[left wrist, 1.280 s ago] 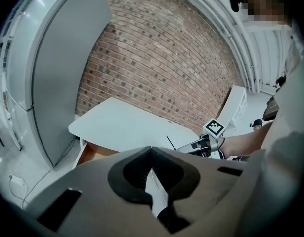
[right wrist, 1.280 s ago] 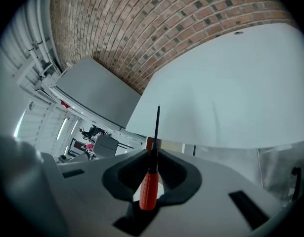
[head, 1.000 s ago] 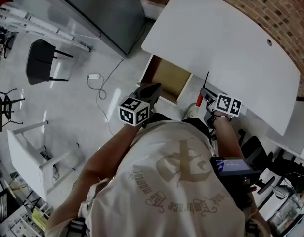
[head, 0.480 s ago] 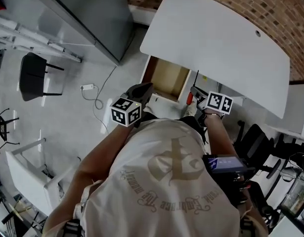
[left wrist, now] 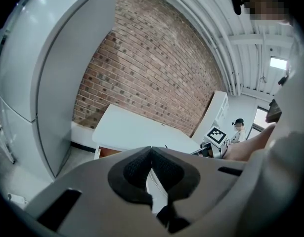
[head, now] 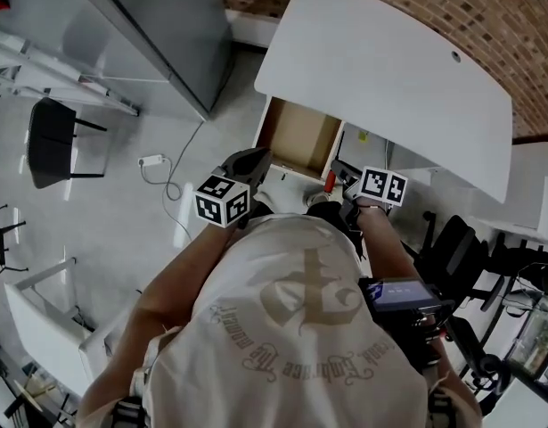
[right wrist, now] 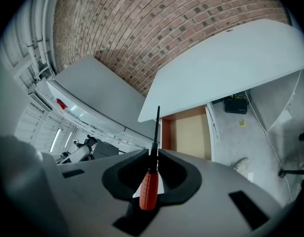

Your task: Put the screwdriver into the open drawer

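I find no brand and no label that I can read. The shirt (head: 300, 328) of the person has lettering around an emblem, but it is too bent and small for me to read. The marker cube (head: 222, 201) on my left claw (left wrist: 152, 150) and the one (head: 383, 186) on my right claw (right wrist: 155, 151) show only black and white squares.

In the head view my body covers much of both arms, and of the screwdriver (right wrist: 152, 174) only a bit of red handle appears there, just beside the front corner of the open drawer (head: 300, 136). The back of the drawer is cut off under the white bench (head: 380, 69).

My right claw pinches the screwdriver where the red handle meets the dark shaft. The handle lies back toward me and the shaft stands out forward between the jaws, pointing toward the edge of the bench, above the drawer's side wall. The screwdriver is not inside the drawer.

My left claw is pressed together at the tips with nothing between them.
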